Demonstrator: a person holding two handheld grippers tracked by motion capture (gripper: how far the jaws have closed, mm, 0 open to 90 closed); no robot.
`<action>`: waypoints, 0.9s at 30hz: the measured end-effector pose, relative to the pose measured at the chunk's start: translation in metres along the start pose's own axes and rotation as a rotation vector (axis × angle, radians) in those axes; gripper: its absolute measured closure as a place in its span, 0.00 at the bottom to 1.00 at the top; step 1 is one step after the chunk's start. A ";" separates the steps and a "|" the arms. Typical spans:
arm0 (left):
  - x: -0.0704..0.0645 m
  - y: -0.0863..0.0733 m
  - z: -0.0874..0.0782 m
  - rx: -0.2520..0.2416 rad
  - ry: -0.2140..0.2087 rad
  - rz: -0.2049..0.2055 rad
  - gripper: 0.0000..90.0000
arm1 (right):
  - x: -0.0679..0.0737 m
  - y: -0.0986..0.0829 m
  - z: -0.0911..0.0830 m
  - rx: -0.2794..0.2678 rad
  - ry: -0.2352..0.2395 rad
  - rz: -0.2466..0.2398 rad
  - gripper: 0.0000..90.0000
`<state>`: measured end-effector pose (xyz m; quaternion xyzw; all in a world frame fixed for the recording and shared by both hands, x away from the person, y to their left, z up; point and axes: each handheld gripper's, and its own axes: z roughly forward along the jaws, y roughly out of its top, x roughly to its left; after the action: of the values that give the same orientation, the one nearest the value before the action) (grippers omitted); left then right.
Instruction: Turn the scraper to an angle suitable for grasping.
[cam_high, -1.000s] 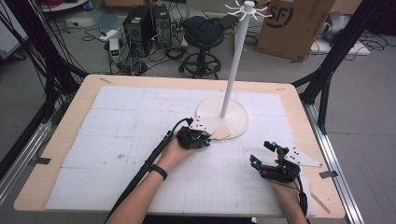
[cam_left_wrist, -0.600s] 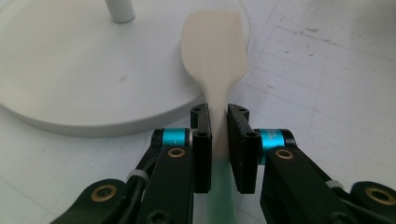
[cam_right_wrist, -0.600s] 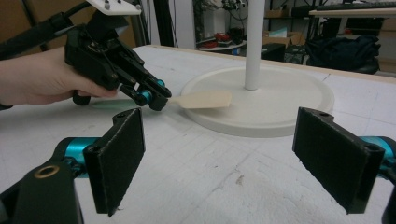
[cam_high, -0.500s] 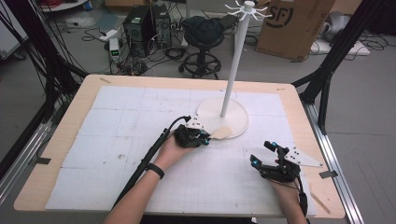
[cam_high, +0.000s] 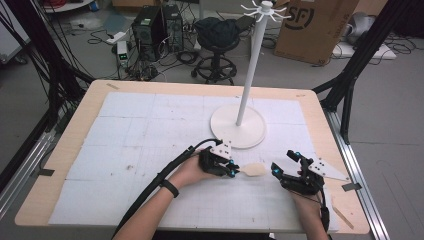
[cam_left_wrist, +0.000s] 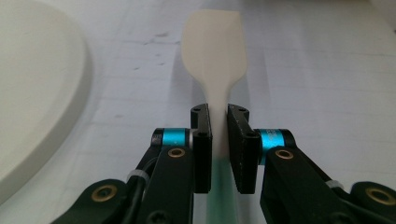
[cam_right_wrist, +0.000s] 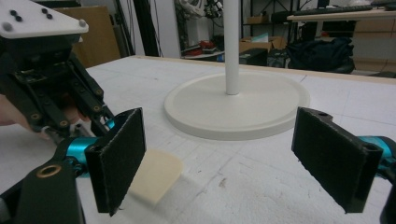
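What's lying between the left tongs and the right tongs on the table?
The cream spatula's flat blade, held by the left tongs, points toward the open right tongs; the high view shows it.

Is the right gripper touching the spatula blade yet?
Apart. The right gripper view shows the right gripper with jaws wide open and the spatula blade lying beyond its left jaw; the high view shows bare mat between them.

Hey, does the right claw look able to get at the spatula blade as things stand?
Probably yes. The right claw is open and faces the spatula blade across bare mat, with nothing between them. The left claw grips only the handle, leaving the blade free, and the stand sits farther back.
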<state>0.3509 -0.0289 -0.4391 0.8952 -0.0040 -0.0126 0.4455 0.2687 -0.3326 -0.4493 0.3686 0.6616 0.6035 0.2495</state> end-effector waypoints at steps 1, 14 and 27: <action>-0.002 0.002 0.002 0.005 -0.018 0.009 0.90 | 0.000 0.000 0.000 0.001 -0.001 0.001 0.19; -0.006 0.004 0.007 -0.006 -0.039 0.017 0.67 | 0.000 0.000 0.000 0.004 0.004 0.002 0.19; -0.011 -0.017 -0.065 -0.160 0.162 -0.071 0.34 | 0.000 0.000 0.001 0.008 0.010 -0.009 0.19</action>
<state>0.3418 0.0333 -0.4138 0.8544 0.0645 0.0436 0.5138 0.2689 -0.3318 -0.4493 0.3633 0.6669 0.6016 0.2476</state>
